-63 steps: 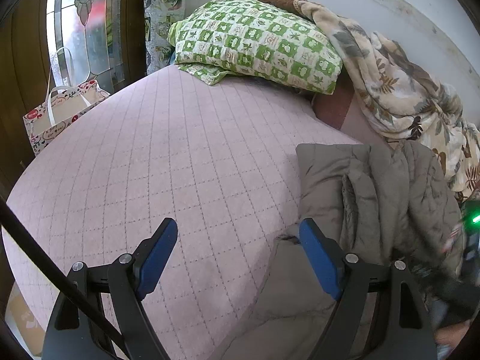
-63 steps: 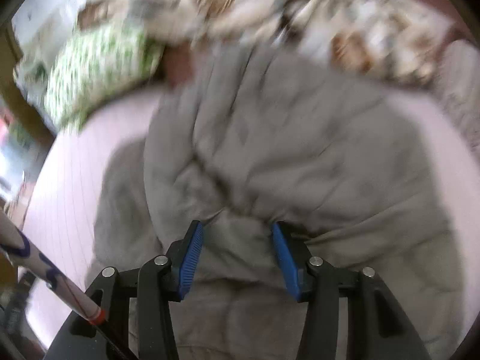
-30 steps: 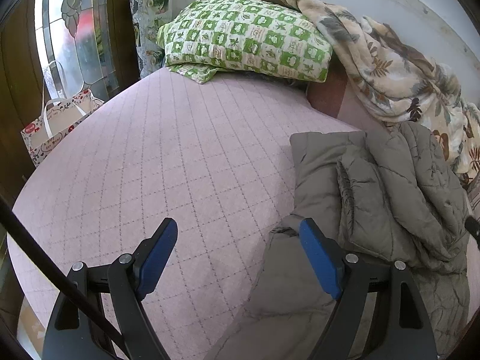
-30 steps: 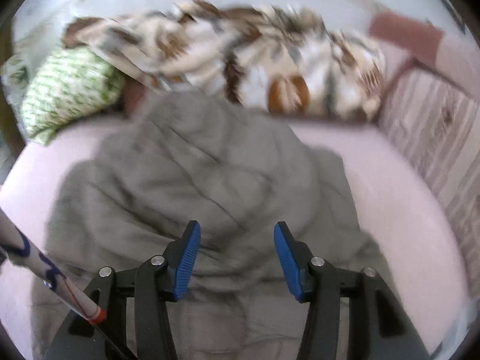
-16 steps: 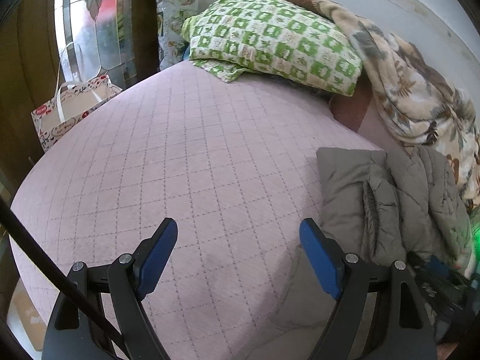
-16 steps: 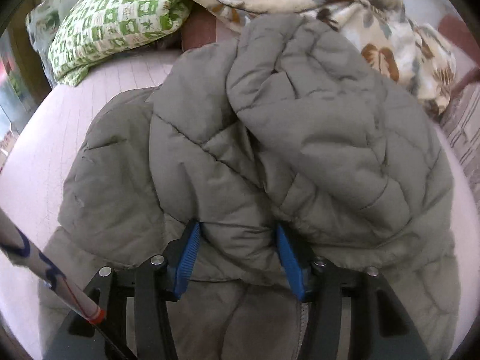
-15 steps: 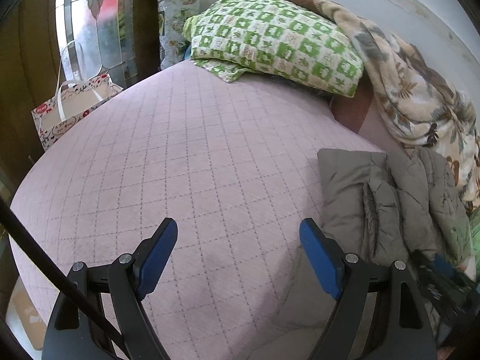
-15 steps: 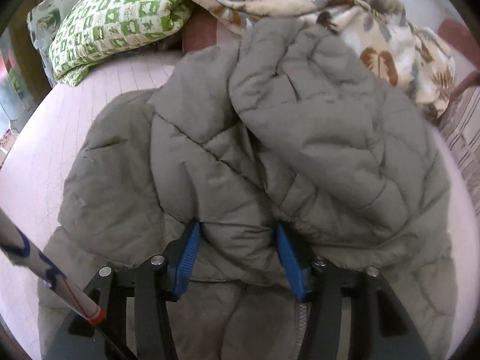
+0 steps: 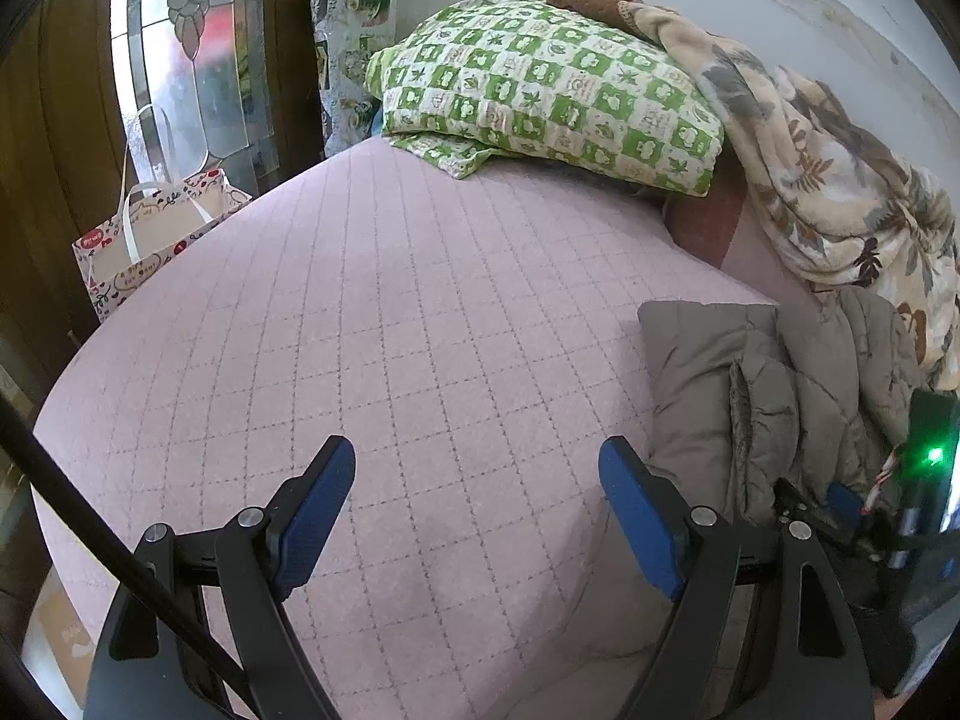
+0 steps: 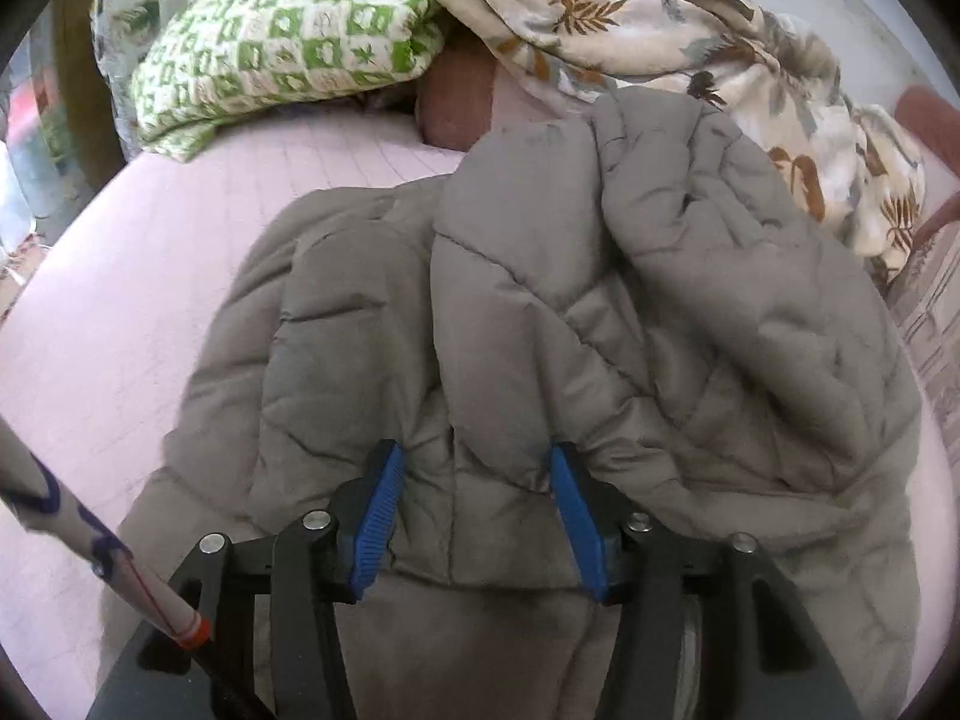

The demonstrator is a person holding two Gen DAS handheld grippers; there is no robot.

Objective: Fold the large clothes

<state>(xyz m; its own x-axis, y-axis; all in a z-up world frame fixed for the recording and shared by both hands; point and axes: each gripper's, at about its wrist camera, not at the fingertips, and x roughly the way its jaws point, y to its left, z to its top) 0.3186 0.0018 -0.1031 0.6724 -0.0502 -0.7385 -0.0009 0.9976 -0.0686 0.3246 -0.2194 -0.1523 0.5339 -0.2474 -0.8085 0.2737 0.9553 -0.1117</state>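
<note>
Seeing pink quilted bed (image 9: 390,324) filling view. Grey puffer jacket (image 10: 600,312) lying bunched on bed, near floral blanket (image 10: 690,54) and green checked pillow (image 9: 552,96). My right gripper (image 10: 474,516) straddling jacket fold, jaws just easing wider, pads still pressing fabric. My left gripper (image 9: 474,510) hovering wide apart, holding nothing, jacket edge beside right finger.

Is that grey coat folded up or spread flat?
Partly folded: the grey coat lies bunched on the bed, one padded part doubled over.
</note>
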